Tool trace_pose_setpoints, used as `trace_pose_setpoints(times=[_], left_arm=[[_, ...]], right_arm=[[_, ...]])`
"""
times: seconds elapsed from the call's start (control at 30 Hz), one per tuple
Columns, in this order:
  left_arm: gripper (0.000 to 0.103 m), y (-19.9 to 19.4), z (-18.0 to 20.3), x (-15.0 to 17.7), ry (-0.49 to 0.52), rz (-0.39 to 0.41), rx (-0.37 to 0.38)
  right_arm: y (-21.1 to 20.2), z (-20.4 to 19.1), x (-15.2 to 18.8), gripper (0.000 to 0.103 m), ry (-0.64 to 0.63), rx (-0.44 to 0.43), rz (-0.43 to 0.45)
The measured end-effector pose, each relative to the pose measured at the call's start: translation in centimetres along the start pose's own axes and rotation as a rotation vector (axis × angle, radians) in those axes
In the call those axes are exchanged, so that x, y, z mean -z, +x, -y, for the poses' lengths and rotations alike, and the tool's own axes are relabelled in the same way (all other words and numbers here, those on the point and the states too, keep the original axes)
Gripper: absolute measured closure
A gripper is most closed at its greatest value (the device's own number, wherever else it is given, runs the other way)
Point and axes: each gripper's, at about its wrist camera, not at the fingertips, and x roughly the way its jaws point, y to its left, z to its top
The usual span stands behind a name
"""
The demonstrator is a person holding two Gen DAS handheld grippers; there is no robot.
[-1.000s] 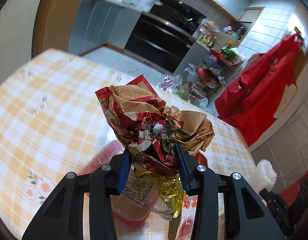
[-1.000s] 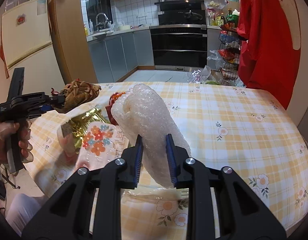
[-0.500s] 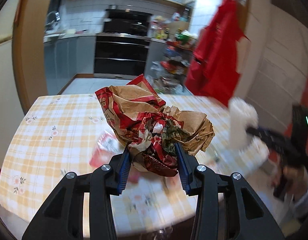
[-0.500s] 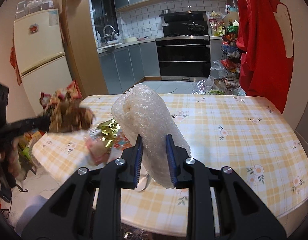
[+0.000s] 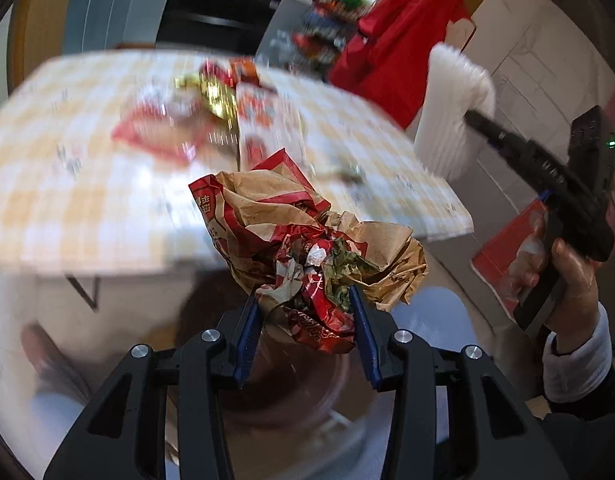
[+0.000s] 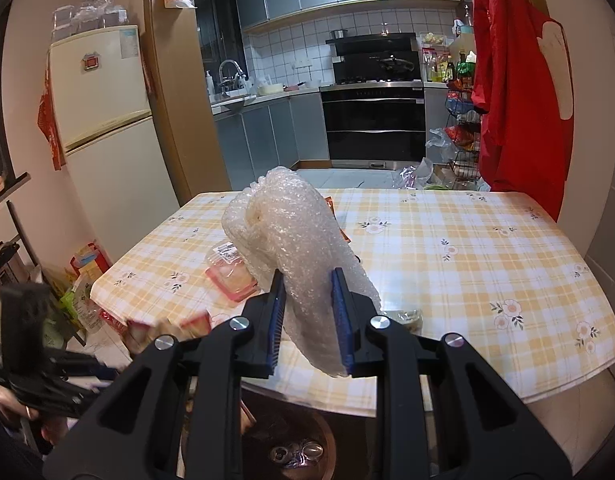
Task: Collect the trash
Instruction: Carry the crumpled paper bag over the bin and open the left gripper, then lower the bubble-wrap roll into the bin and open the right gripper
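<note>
I see the table (image 6: 487,264) first, spread with a yellow checked cloth and well back from both my tools; a pink tray (image 6: 231,276) and, in the blurred left wrist view, some gold foil (image 5: 215,94) lie on it, trash not yet collected; just below the near table edge sits a round bin (image 6: 295,440) with what look like cans at its bottom, and both loads hang close above or beside it.

My right gripper (image 6: 307,320) is clamped on a roll of bubble wrap (image 6: 291,240), the blue pads biting its lower end so the rest stands up and forward over the table edge; it looks light, springy and slick, so I judge a pinch low across the squashed fold holds best, since the puffed top would only compress and slide.

My left gripper (image 5: 303,324) is clamped on a crumpled paper wrapper (image 5: 307,248), brown and red, with scraps tucked in its centre; the pads press the bunched bottom; it reads as light, soft and already crushed, not fragile, though loose bits may shed if I shake it; I would keep the grip on the dense knot, never on a loose flap.
</note>
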Motion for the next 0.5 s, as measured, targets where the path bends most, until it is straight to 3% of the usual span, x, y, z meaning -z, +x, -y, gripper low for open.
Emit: trace_pose_setpoints(times=[0.3, 0.37, 0.5], left_arm=[[0.055, 2.5, -0.4, 1.0, -0.035, -0.104, 0.046], [0.038, 3.1, -0.3, 1.0, -0.028, -0.119, 0.059], [0.029, 2.9, 0.3, 0.6, 0.007, -0.072, 0.021]], right_arm=[[-0.6, 0.1, 0.7, 0.077, 0.012, -0.002, -0.011], [-0.3, 0.3, 0.8, 0.077, 0.021, -0.005, -0.019], [0.5, 0.3, 1.2, 0.077, 0.024, -0.012, -0.043]])
